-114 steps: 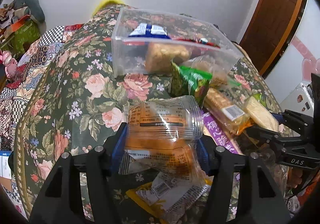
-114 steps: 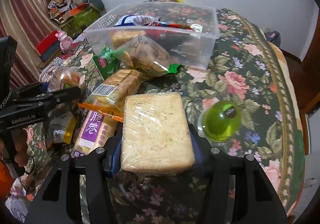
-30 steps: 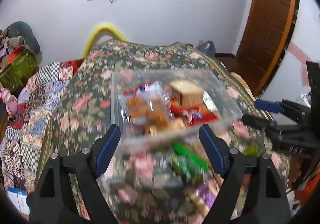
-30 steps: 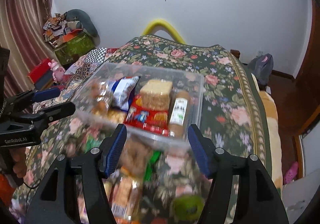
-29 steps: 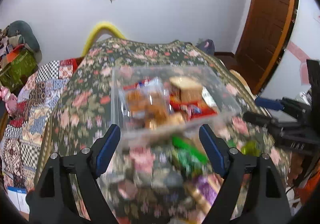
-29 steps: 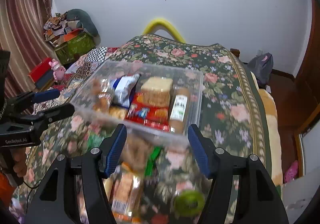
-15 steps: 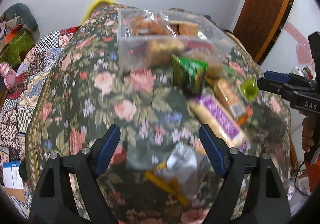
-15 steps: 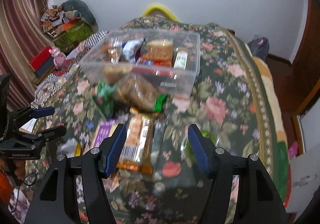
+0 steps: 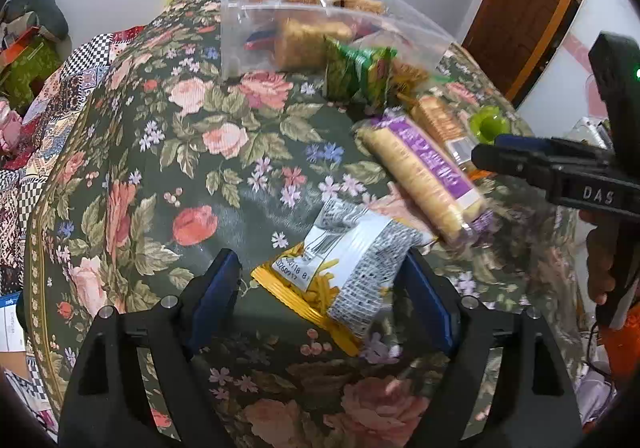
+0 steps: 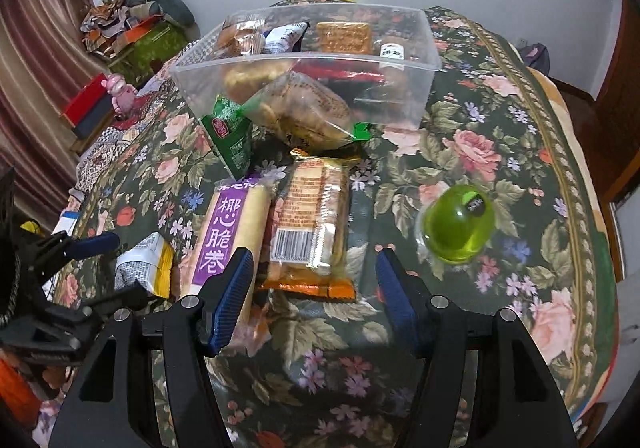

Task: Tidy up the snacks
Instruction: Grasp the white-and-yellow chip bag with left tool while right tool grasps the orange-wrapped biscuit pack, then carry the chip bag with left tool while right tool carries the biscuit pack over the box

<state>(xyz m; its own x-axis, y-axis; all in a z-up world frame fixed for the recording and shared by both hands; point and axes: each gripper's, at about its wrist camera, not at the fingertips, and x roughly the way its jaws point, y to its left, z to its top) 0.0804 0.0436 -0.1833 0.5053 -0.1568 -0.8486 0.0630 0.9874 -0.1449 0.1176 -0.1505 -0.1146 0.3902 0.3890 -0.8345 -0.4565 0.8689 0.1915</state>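
A clear plastic bin (image 10: 424, 76) holding several snacks stands at the far side of the floral table; it also shows in the left wrist view (image 9: 234, 44). My left gripper (image 9: 320, 280) is open around a white and yellow snack packet (image 9: 352, 260), which also shows in the right wrist view (image 10: 144, 264). My right gripper (image 10: 314, 280) is open over the near end of an orange-wrapped cracker pack (image 10: 312, 224). A purple-labelled biscuit roll (image 10: 232, 236) lies to its left and shows in the left wrist view (image 9: 420, 172).
A green snack bag (image 10: 232, 136) and a clear bag of pastries (image 10: 304, 112) lie in front of the bin. A green jelly cup (image 10: 458, 224) stands to the right. The floral cloth (image 9: 160, 168) drops off at the table's left edge.
Both grippers released their snacks into the bin, pulled back and came down low over the table. The left now straddles the yellow packet, the right the orange cracker pack.
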